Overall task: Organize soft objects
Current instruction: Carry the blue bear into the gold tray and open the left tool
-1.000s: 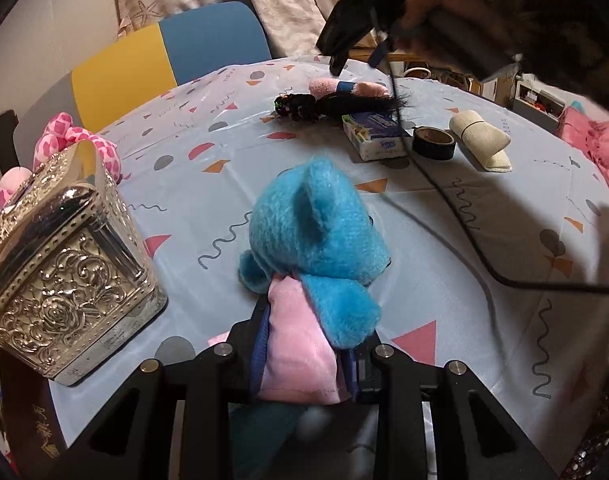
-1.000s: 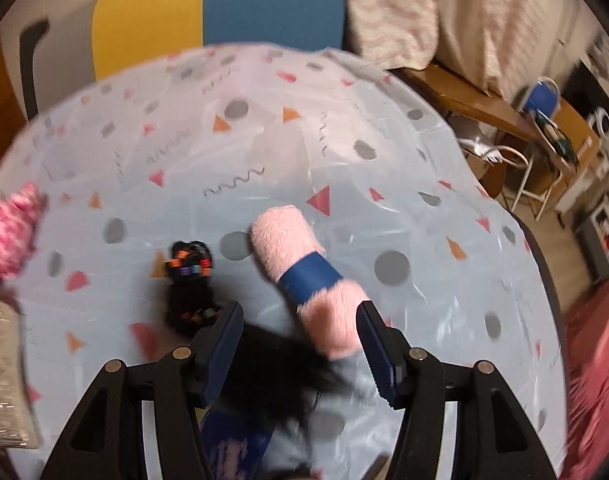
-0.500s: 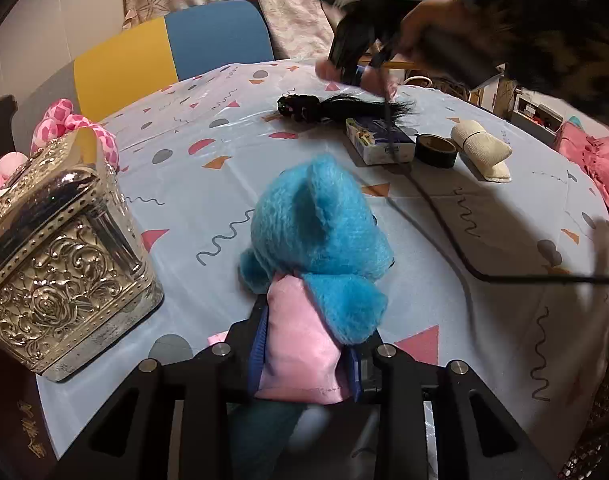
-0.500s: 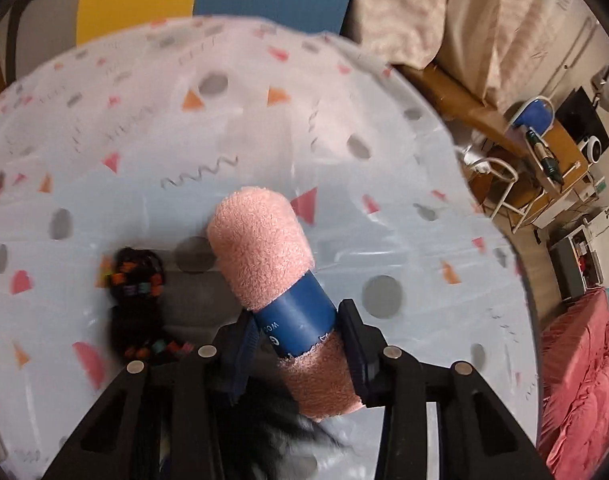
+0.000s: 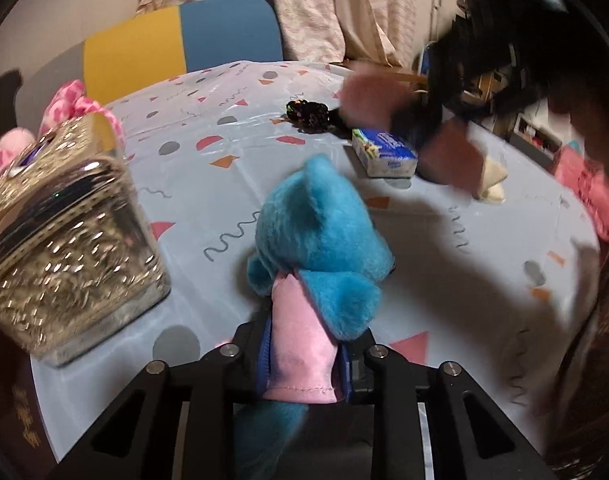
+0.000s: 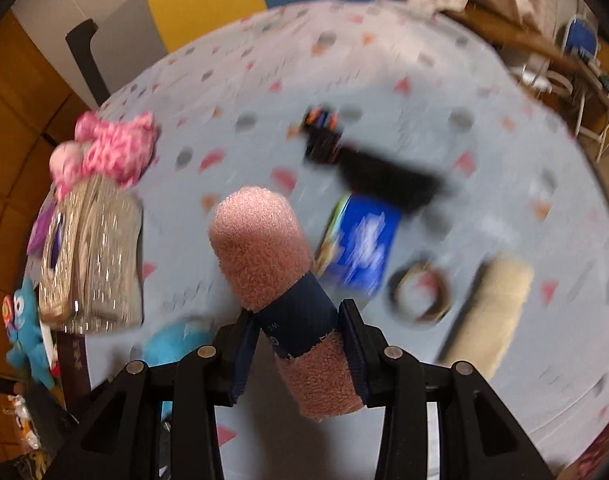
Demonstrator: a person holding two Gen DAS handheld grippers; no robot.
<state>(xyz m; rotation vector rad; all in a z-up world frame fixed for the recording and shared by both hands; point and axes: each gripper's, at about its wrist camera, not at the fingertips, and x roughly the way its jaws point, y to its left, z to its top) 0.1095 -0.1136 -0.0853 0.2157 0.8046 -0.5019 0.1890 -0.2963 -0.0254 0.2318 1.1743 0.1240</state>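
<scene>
A blue plush toy (image 5: pixel 320 240) with a pink cloth part sits on the patterned tablecloth (image 5: pixel 224 184). My left gripper (image 5: pixel 304 344) is shut on that pink cloth. My right gripper (image 6: pixel 300 332) is shut on a pink rolled towel (image 6: pixel 260 240), its pads pressing the roll's dark blue band. The roll hangs above the table, blurred by motion. In the left wrist view the same pink roll (image 5: pixel 368 98) shows as a blur at the upper right, over the far things. The blue plush (image 6: pixel 176 340) shows low in the right wrist view, partly hidden behind the gripper.
An ornate silver box (image 5: pixel 64 232) stands at the table's left edge with a pink plush (image 5: pixel 76 100) behind it. A tissue pack (image 6: pixel 360 240), a tape ring (image 6: pixel 420 296), a beige rolled cloth (image 6: pixel 492 312) and a black hair piece (image 6: pixel 376 176) lie across the table. A chair stands behind.
My right gripper closed on the pink roll, lifted it off the table and carried it across, nearer the left gripper. The left gripper kept its hold on the blue plush.
</scene>
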